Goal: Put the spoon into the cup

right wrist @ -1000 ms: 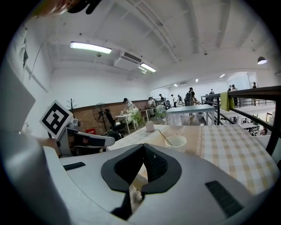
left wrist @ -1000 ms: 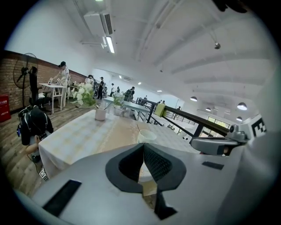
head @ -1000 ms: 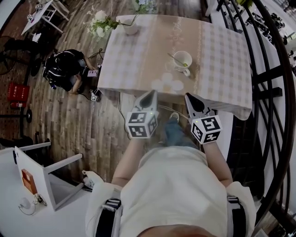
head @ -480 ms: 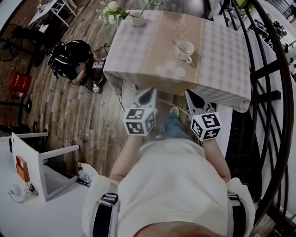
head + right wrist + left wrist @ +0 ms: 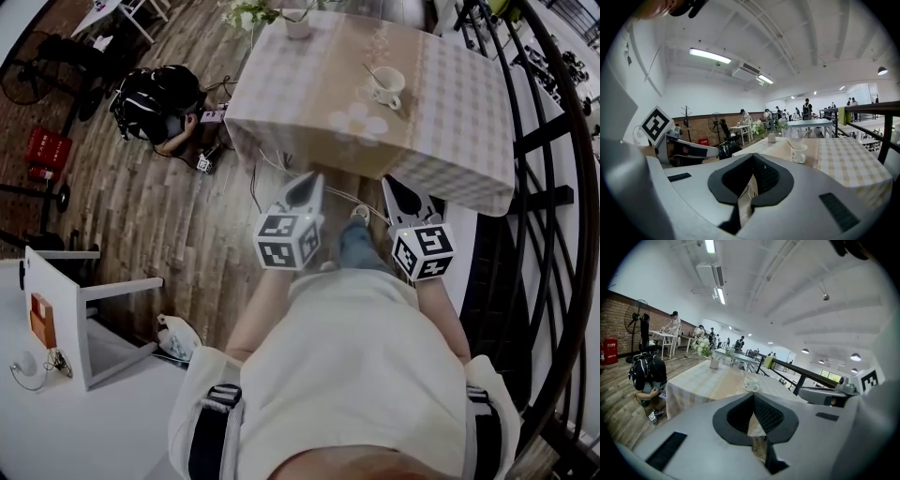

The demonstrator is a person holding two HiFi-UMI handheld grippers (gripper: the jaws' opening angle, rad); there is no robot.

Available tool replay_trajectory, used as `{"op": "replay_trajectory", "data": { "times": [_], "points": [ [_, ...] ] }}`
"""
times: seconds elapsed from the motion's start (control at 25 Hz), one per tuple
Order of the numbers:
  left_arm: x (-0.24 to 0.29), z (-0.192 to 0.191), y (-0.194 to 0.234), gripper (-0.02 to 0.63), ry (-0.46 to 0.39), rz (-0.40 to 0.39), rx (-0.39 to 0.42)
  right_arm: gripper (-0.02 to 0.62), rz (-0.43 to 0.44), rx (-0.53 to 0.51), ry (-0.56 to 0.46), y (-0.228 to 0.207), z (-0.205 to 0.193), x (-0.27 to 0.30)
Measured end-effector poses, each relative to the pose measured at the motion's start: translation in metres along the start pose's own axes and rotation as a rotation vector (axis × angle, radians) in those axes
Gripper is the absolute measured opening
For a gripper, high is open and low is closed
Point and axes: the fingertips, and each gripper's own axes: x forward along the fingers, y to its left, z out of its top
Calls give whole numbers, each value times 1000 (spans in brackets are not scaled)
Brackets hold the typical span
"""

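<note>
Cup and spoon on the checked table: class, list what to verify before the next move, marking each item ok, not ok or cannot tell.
1. Spoon inside cup: ok, handle sticks out over the rim.
2. Cup upright on table: ok.
3. Left gripper empty: ok, jaws together, nothing between.
4. Right gripper empty: ok, jaws together, nothing between.
5. Grippers over the table: not ok, both hang above the floor, short of its edge.
6. Floor beside table free: not ok, a person crouches there.
</note>
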Motion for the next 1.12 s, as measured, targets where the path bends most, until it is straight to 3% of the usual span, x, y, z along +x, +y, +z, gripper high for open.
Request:
{"op": "replay_trajectory", "data": {
  "times": [1.12],
  "points": [
    [-11, -10, -6, 5, 10, -13, -3, 0, -2, -4, 2, 11, -11, -15]
  ]
}}
